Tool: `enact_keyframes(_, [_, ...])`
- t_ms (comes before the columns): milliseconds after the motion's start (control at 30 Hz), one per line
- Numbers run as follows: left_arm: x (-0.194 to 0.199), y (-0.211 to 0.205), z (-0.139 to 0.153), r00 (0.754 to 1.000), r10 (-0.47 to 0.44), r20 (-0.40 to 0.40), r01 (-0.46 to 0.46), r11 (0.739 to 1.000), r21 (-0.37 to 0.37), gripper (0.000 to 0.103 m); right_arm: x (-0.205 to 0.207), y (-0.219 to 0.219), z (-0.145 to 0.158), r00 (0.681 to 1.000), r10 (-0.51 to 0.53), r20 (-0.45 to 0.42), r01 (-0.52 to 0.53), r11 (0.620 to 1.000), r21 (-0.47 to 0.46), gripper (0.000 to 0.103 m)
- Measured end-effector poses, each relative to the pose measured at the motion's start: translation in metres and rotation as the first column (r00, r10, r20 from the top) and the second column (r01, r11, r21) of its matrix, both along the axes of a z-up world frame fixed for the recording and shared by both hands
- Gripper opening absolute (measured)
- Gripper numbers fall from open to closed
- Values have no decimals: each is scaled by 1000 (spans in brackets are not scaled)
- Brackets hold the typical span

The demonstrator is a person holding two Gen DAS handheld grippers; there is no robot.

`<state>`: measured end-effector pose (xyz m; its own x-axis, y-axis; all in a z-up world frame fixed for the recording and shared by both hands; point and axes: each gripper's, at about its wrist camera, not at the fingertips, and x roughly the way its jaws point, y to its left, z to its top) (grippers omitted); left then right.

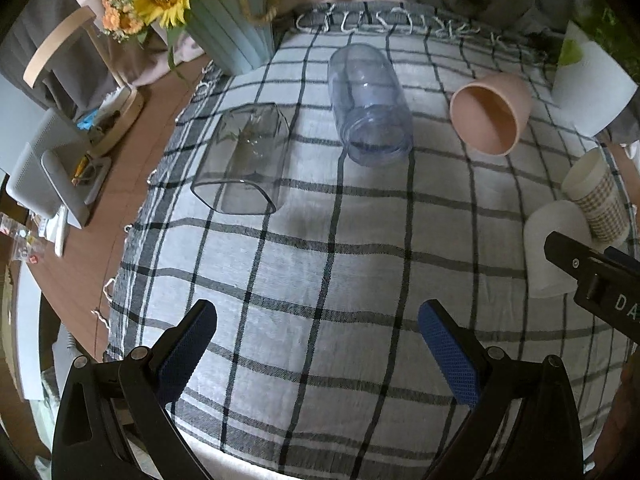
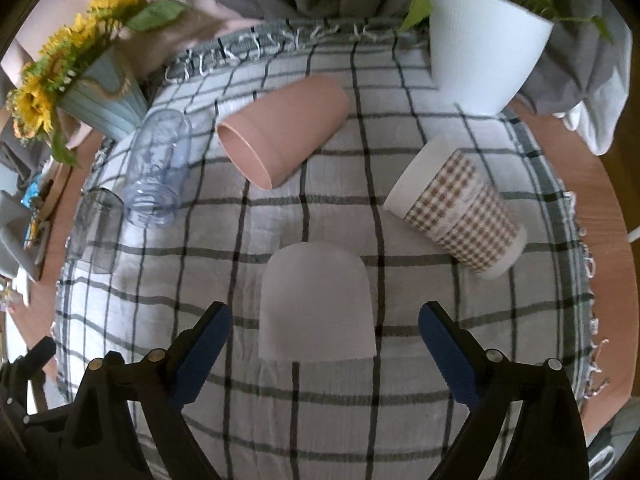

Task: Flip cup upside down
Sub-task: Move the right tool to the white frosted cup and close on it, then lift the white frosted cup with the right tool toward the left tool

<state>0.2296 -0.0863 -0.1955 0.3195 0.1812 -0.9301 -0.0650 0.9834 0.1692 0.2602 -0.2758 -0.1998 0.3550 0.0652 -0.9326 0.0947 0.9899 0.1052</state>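
Standing mouth-down on the checked cloth [image 2: 320, 420], the white frosted cup [image 2: 316, 304] sits just ahead of the right gripper [image 2: 324, 340], whose blue-padded fingers [image 2: 444, 352] are spread wide on either side of it and hold nothing. Beyond the white cup and to its right, a gingham paper cup [image 2: 460, 204] lies tilted on its side. Beyond the white cup and slightly to its left, a pink cup [image 2: 284, 132] lies on its side with its mouth turned toward the camera's left. Farther left of that lie a clear bluish jar [image 2: 158, 172] and a smoky square glass [image 2: 96, 232], both tipped over. Farthest from the white cup, at the cloth's back edge, stand a white plant pot [image 2: 484, 52] and a pale blue vase of sunflowers [image 2: 104, 96].

From the left wrist view, the left gripper [image 1: 318, 340] hovers over bare cloth, fingers [image 1: 188, 352] wide apart and empty. The white cup [image 1: 548, 248] shows at its far right, partly behind the other tool. The bench [image 1: 100, 216] shows as brown wood left of the cloth.
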Motion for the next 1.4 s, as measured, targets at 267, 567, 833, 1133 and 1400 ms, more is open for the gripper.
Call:
enact_keyframes(267, [5, -3, -14, 999, 11, -42, -10, 1000, 16, 103, 14, 0, -25, 998, 24, -58, -23, 1000, 16, 88])
enact_keyframes(567, [11, 1, -17, 999, -12, -46, 14, 1000, 27, 103, 15, 7, -33, 995, 18, -96, -14, 999, 39, 68])
enact_keyframes(833, [13, 22, -13, 997, -66, -48, 67, 997, 27, 103, 10, 21, -24, 995, -19, -100, 21, 1000, 15, 68])
enact_keyframes(1133, [0, 67, -12, 996, -60, -66, 60, 998, 4, 103, 0, 62, -14, 996, -18, -92, 23, 999, 45, 68])
enact_keyframes(1400, [-6, 92, -18, 994, -63, -85, 61, 998, -21, 103, -10, 87, -27, 992, -39, -123, 47, 997, 66, 68])
